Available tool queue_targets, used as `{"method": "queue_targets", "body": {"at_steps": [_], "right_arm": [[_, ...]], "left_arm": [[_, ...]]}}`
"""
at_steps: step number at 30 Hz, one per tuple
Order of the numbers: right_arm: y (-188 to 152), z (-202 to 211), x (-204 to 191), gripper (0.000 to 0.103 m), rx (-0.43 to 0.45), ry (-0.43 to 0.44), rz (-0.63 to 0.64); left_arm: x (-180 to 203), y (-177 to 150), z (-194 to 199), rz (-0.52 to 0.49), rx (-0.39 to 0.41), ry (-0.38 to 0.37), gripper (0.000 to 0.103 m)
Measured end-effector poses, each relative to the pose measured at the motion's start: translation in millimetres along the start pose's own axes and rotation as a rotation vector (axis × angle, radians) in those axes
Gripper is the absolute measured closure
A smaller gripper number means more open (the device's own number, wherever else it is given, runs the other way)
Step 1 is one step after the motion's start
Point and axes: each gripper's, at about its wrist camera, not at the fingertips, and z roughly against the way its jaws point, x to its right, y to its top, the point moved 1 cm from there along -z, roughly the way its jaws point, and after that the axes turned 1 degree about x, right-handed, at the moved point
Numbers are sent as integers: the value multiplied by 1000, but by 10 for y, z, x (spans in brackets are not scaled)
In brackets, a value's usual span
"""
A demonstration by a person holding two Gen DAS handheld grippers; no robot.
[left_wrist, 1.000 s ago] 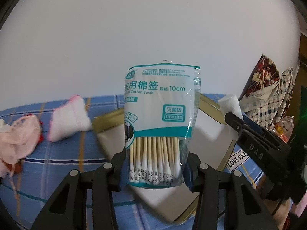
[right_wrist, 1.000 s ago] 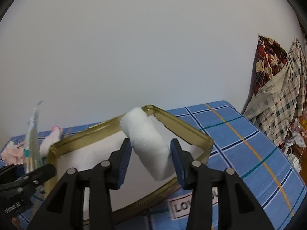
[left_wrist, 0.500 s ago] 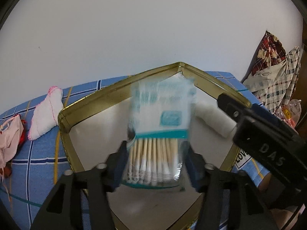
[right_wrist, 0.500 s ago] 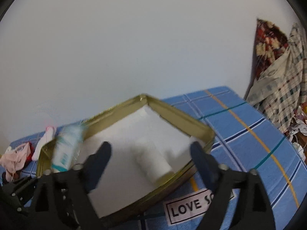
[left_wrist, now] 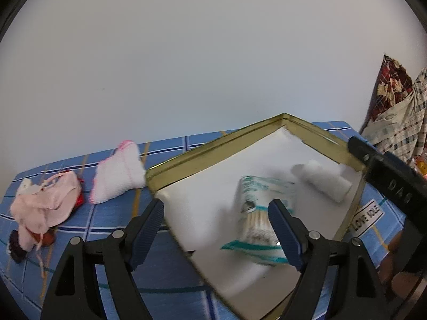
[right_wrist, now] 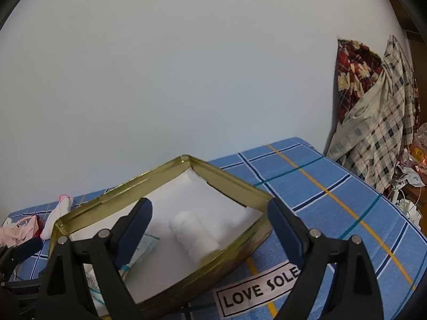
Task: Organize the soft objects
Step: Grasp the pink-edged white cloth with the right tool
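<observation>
A gold tin box (left_wrist: 213,148) (right_wrist: 232,184) with a white lining sits on the blue plaid cloth. Inside it lie a pack of cotton swabs (left_wrist: 257,208) (right_wrist: 145,245) and a white gauze roll (left_wrist: 324,180) (right_wrist: 193,233). My left gripper (left_wrist: 217,229) is open and empty above the box's near-left side, the swab pack just behind its right finger. My right gripper (right_wrist: 209,230) is open and empty over the box, the gauze roll lying between its fingers below. A white sock with pink trim (left_wrist: 117,174) (right_wrist: 57,214) and a pink cloth bundle (left_wrist: 44,205) (right_wrist: 20,230) lie left of the box.
A "LOVE SOLE" label (right_wrist: 260,288) (left_wrist: 367,217) is on the cloth in front of the box. Plaid fabrics (right_wrist: 373,122) (left_wrist: 397,112) hang at the right beyond the surface edge. A plain white wall stands behind. The right gripper's body (left_wrist: 392,184) shows at the right in the left wrist view.
My left gripper opened and let the swab pack drop into the box. My right gripper opened and left the gauze roll in the box. Both pulled back a little.
</observation>
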Motion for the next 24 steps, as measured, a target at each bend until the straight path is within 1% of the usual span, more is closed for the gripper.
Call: {"method": "queue_targets", "body": {"at_steps": [4, 7, 9, 12, 15, 16, 19, 20, 22, 24], "right_arm": [[-1, 59, -8, 13, 30, -13, -14], [-16, 90, -68, 13, 30, -10, -7], [-27, 80, -140, 18, 21, 9, -3], [-38, 124, -360, 18, 10, 73, 10], [-19, 164, -719, 18, 21, 124, 71], [-8, 167, -893, 18, 24, 142, 101], [7, 116, -1285, 18, 24, 192, 119], [5, 67, -1492, 19, 10, 224, 127], [-14, -33, -1784, 25, -14, 257, 150], [-59, -193, -2174, 33, -62, 296, 190]], "left_arm": [[-95, -61, 78, -16, 10, 17, 21], [-235, -90, 130, -5, 11, 41, 21], [-379, -104, 163, 17, 2, 45, 21], [-659, -130, 217, 47, 8, 76, 21], [-953, -158, 272, 69, 19, 125, 21], [-1054, -166, 281, 79, 21, 143, 21], [-1402, -194, 308, 117, 25, 200, 21], [-1509, -204, 318, 128, 28, 220, 21], [-1715, -216, 341, 147, 36, 256, 21], [-1923, -230, 371, 178, 43, 287, 21]]}}
